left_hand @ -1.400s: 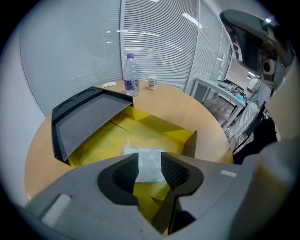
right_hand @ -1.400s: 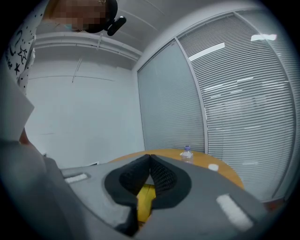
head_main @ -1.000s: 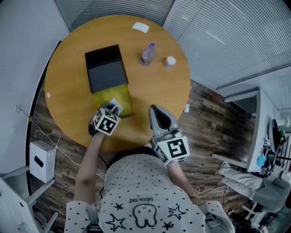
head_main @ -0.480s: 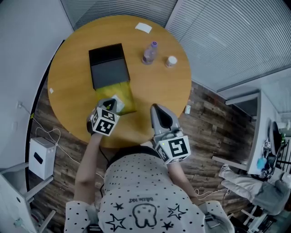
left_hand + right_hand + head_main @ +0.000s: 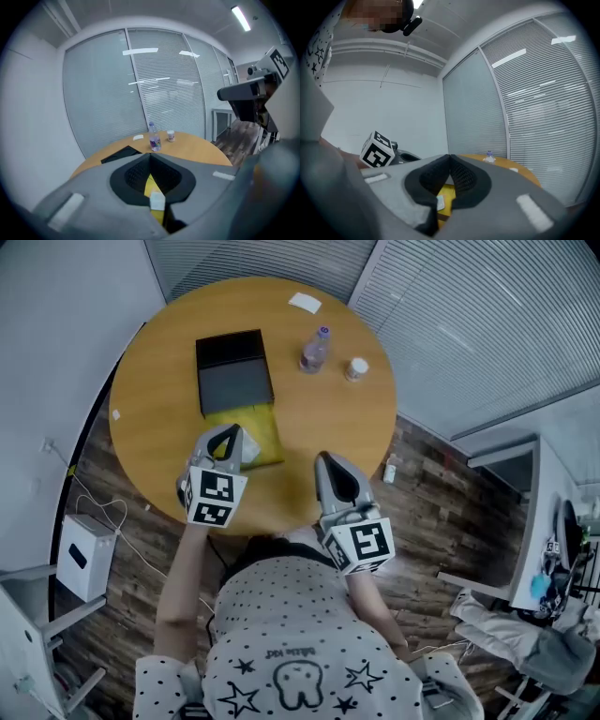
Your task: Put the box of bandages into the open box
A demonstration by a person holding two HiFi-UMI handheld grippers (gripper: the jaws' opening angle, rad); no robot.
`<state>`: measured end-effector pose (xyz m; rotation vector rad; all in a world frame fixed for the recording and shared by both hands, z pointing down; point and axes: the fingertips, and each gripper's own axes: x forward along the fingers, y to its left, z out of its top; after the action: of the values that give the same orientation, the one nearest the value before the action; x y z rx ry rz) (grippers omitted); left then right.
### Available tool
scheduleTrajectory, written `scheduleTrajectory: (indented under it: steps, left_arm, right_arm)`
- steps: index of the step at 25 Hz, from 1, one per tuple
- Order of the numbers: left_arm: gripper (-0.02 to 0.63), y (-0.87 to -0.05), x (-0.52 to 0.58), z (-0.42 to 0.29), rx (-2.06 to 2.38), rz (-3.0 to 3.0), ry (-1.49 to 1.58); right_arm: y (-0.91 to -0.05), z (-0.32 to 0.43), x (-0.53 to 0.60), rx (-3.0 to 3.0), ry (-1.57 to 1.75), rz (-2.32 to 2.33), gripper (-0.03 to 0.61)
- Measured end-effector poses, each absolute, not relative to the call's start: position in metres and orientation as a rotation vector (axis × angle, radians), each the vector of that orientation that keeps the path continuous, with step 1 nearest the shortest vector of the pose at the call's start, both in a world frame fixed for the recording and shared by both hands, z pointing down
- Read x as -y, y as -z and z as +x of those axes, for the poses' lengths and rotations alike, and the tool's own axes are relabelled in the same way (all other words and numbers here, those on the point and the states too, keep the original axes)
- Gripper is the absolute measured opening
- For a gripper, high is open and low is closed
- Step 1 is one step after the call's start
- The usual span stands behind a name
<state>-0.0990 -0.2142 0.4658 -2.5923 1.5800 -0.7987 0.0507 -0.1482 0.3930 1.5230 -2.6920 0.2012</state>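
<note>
**Left gripper** [image 5: 150, 158]: jaws closed pad to pad and held above the table [image 5: 159, 399]. Nothing shows pinched between the pads. Through the slot beneath them appears a pale box [image 5: 157, 202], taken to be the box of bandages. It lies on a yellow panel [image 5: 261, 427] near the tips.

**Right gripper** [image 5: 449, 158]: jaws likewise closed and empty, held over the table's near edge, apart from the pale box.

**Surroundings:** the yellow panel touches the near side of the black box [image 5: 234, 371], the likely receptacle. Beyond stand a bottle [image 5: 315, 348], a small pot [image 5: 354, 368] and a white card [image 5: 305, 303], none involved.

**Progress:** the transfer appears not yet made. The pale box lies outside the black box, so pick-up, carry and release seem still to come.

**Unclear:**
- Whether the pale box touches the underside of the left gripper or rests free cannot be told.
- Whether the black box stands open is uncertain, since from above its top reads as two dark panels.
- Any print on the pale box is too small to read.
</note>
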Motion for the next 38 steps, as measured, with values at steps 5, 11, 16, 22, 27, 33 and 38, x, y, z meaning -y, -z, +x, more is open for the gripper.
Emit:
scheduleTrajectory:
  steps: [5, 11, 16, 22, 27, 33, 38]
  left_arm:
    - [0.009, -0.414, 0.194, -0.097, -1.660, -2.474, 0.571]
    - [0.009, -0.364, 0.164, -0.100, -1.761, -2.354, 0.333]
    - [0.009, -0.329, 0.123, -0.100, -1.856, -2.246, 0.156]
    - [0.009, -0.314, 0.079, -0.108, -1.971, -2.164, 0.062]
    - [0.009, -0.314, 0.050, -0.109, -2.039, -2.146, 0.034]
    - [0.009, -0.322, 0.031, -0.105, -2.090, -2.147, 0.025]
    - [0.009, -0.325, 0.027, -0.095, -2.070, -2.181, 0.051]
  right_arm:
    - [-0.386, 0.061, 0.137, 2.718, -0.169, 1.519, 0.003]
    - [-0.374, 0.070, 0.134, 2.765, -0.115, 1.501, 0.003]
    - [-0.361, 0.077, 0.127, 2.821, -0.077, 1.464, 0.003]
    - [-0.352, 0.076, 0.116, 2.874, -0.052, 1.402, 0.003]
    - [-0.353, 0.079, 0.102, 2.897, -0.072, 1.363, 0.003]
    - [-0.353, 0.084, 0.088, 2.916, -0.095, 1.331, 0.003]
    - [-0.349, 0.090, 0.087, 2.929, -0.098, 1.337, 0.003]
